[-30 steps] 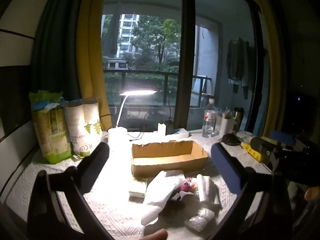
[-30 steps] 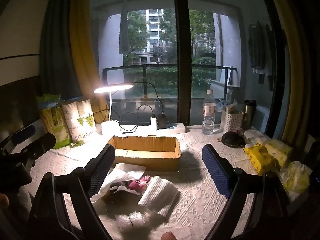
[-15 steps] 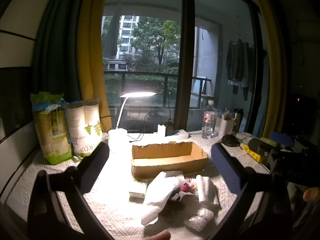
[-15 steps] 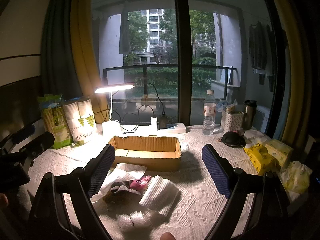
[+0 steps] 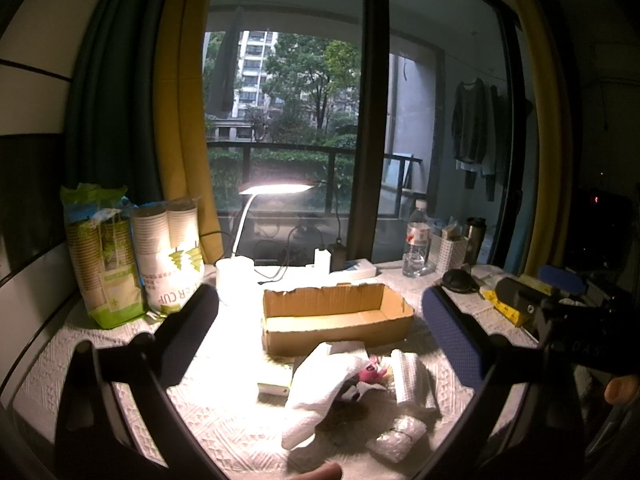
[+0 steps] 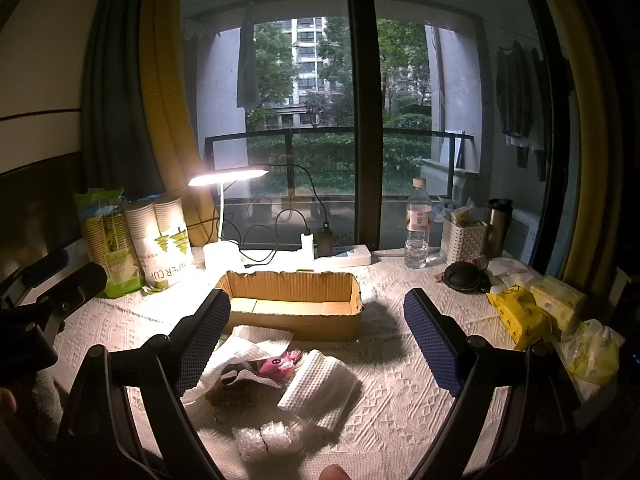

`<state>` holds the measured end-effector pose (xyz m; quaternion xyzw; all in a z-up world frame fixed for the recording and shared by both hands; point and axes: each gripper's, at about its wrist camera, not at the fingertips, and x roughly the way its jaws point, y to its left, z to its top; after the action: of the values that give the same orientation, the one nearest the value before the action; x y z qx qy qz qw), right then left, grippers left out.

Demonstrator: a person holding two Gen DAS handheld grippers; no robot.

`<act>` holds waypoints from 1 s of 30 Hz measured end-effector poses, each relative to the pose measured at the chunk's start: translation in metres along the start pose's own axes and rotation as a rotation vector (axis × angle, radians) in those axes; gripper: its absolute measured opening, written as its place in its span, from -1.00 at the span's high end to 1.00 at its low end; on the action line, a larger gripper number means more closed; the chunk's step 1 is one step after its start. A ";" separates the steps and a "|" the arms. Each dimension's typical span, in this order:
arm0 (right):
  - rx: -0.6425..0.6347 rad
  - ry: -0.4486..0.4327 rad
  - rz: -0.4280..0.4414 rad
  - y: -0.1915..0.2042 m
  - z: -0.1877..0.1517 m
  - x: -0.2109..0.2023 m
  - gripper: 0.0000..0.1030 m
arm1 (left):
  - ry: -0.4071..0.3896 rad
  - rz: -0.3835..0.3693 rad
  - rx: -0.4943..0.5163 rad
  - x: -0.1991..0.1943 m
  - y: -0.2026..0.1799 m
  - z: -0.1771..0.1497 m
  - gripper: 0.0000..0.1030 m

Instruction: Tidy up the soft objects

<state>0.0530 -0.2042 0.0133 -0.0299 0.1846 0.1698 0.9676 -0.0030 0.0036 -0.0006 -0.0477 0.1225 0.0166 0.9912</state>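
The cardboard box (image 6: pixel 294 300) stands open on the counter (image 6: pixel 400 392), under a white patterned cloth, and serves as the landmark here. Just in front of the box lies a loose heap of soft things: a crumpled white towel (image 5: pixel 320 384), a pink toy (image 6: pixel 280 363) tucked beside it, a folded waffle cloth (image 6: pixel 318 392) to the toy's right, and a small bubble-wrap bundle (image 6: pixel 264 438) nearest the cameras. None of them is inside the box.

The left tongs (image 5: pixel 320 344) hang above the heap with their blue pads spread wide and nothing between them. The right tongs (image 6: pixel 316 344) hover likewise, wide apart and empty.

Behind the box a lit desk lamp (image 6: pixel 228 178) shines; to the box's left stand sleeves of paper cups (image 6: pixel 160 236), to its right a water bottle (image 6: pixel 417 224).
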 end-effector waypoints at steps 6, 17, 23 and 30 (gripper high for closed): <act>0.001 0.000 0.001 0.000 0.000 -0.001 -0.77 | -0.001 -0.001 -0.001 -0.001 -0.002 0.000 -0.99; 0.002 0.001 0.000 0.000 0.000 -0.001 -0.77 | -0.001 -0.001 -0.003 -0.001 -0.004 -0.001 -0.99; 0.003 0.002 0.000 -0.001 0.000 -0.001 -0.77 | -0.001 -0.001 -0.002 -0.001 -0.003 -0.001 -0.99; 0.003 0.002 0.001 -0.001 0.000 -0.001 -0.77 | -0.001 -0.001 -0.004 -0.001 -0.004 -0.001 -0.99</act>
<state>0.0522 -0.2054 0.0134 -0.0287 0.1860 0.1698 0.9674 -0.0041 -0.0003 -0.0008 -0.0498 0.1221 0.0163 0.9911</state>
